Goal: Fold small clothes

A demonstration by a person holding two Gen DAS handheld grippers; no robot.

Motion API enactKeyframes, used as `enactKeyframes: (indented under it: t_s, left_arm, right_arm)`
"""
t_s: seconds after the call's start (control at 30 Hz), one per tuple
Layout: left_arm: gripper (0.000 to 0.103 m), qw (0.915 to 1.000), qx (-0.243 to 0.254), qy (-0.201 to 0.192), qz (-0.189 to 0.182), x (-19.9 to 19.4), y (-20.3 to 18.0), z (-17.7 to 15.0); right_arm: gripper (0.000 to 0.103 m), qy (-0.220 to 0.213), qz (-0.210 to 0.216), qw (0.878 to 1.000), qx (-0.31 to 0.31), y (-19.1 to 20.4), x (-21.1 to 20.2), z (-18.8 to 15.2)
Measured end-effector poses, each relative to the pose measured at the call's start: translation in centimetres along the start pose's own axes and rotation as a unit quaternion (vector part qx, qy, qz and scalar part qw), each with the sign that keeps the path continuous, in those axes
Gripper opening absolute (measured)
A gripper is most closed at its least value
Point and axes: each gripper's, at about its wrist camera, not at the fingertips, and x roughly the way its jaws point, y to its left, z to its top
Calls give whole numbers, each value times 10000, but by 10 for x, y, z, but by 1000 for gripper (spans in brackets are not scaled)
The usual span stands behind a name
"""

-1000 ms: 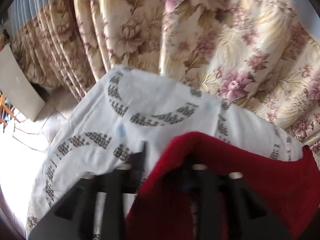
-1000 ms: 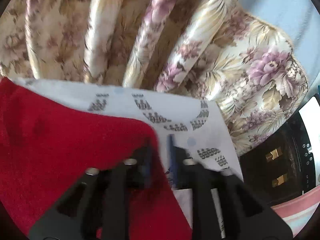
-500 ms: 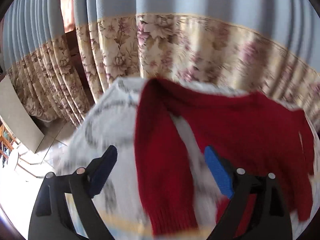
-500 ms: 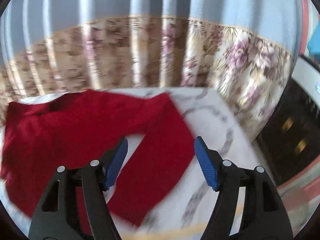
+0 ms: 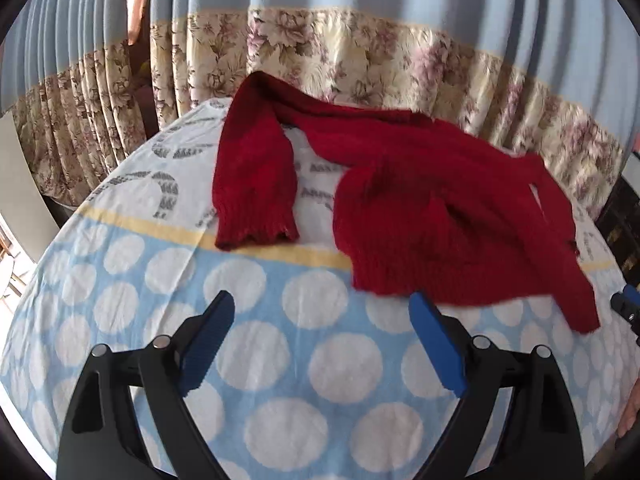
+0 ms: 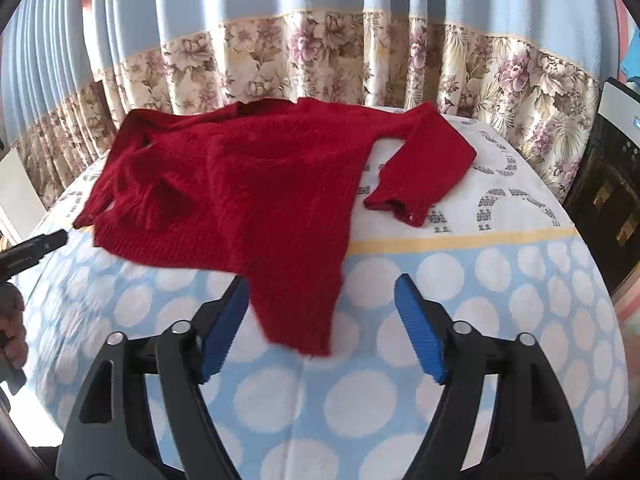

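Note:
A small red knitted sweater (image 5: pixel 432 200) lies rumpled on the cloth-covered table, its left sleeve (image 5: pixel 256 184) hanging toward me. In the right wrist view the sweater (image 6: pixel 248 184) has its right sleeve (image 6: pixel 424 172) bent down and a hem corner reaching between the fingers. My left gripper (image 5: pixel 322 340) is open and empty, just short of the hem. My right gripper (image 6: pixel 320 324) is open, jaws on either side of the hem corner, not gripping it. The right gripper's tip shows at the left view's right edge (image 5: pixel 626 306); the left gripper shows in the right view (image 6: pixel 32 252).
The table wears a cloth (image 5: pixel 280 360) with white dots on blue, a yellow stripe and a white patterned far part. Blue and floral curtains (image 6: pixel 320 60) hang close behind. A dark appliance (image 6: pixel 608 184) stands at the right. The table edge drops off at left.
Both grippers let go of the sweater's sleeves, opened and pulled back toward me. The sweater now lies on the table, farther away in both views.

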Motion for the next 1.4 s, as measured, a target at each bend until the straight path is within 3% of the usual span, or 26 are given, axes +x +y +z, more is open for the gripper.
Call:
enactKeyframes:
  t_s: [0.17,0.4,0.43,0.5,0.53,0.63,0.7,1.03,1.07,1.1,1.13,1.17,1.4]
  left_arm:
    - [89,9999,81,99,65,7,-11,0]
    - [89,9993,77,372,68,41,-16,10]
    - [89,9992,71,395,62,45,-16,13]
    - [89,9990,57,436,38,52,-14,17]
    - [89,9989,42,459,30,55,-13,20]
    - [89,9987,35,506,-74,63,-12,28]
    - [89,9985,54,538,-113,68,-13,30]
    - [89,9959,242,728,-477,91,-33,33]
    - [76,9957,337,713,-487,91,-38,33]
    - [47,9960,484,658,-355,90,-43,33]
    - [38,9958,572,642,-321,90,-46,33]
    - [21,9954,549,654,-424,90,-47,33]
    - [17,9960,473,424,-636,58,-45,49]
  right_arm:
    - [84,147,24,9997,179,-3,4,-8]
    - [81,730,198,9968,260,-7,47,-6]
    - [75,832,192,9960,248,-6,54,-6]
    - [14,1027,358,9938,247,-5,67,-7]
    - [11,912,499,9942,263,-6,65,-3]
    - [11,320,27,9991,265,-15,47,11]
    - [11,163,-215,9986,461,-32,44,21]
    - [12,332,-336,9973,568,-53,74,38]
    - [13,328,-327,9973,564,-53,75,38]
    - [13,326,-319,9974,555,-53,75,39]
    - [13,329,-303,9974,565,-54,75,39]
    - [13,329,-281,9973,586,-55,75,40]
    - [13,239,-156,9978,600,-52,63,43]
